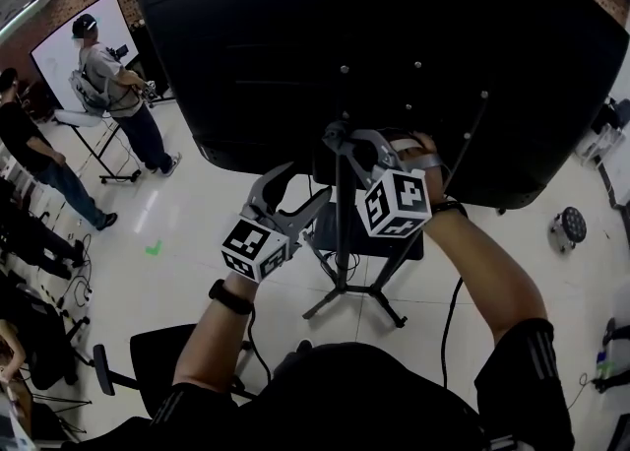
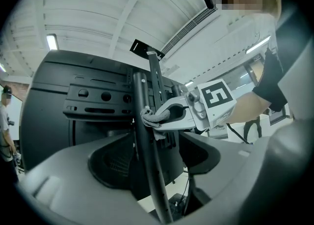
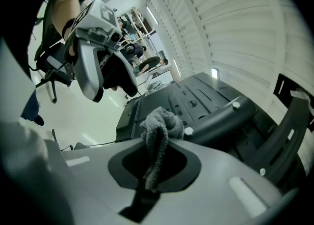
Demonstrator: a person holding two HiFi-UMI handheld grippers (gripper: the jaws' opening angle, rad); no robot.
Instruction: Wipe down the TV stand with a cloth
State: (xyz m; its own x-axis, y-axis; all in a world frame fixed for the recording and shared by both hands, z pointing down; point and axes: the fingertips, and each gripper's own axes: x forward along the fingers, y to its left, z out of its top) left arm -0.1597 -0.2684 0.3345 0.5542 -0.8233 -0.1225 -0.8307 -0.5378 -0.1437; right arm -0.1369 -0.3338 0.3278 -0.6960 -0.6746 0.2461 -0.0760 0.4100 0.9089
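Observation:
The TV stand's black pole (image 1: 340,232) rises from tripod legs (image 1: 379,301) to the back of a large black TV (image 1: 394,35). My right gripper (image 1: 340,136) is shut on a grey cloth (image 3: 159,135) and holds it against the pole just under the TV. The left gripper view shows the cloth (image 2: 150,118) bunched on the pole (image 2: 149,170). My left gripper (image 1: 303,181) is open, lower and to the left, with its jaws spread either side of the pole and not touching it.
Two people (image 1: 108,85) stand by a whiteboard (image 1: 84,35) at the far left. A black seat (image 1: 157,351) is near my left elbow. A cable trails from the stand's base, and a round black object (image 1: 569,225) sits on the floor at right.

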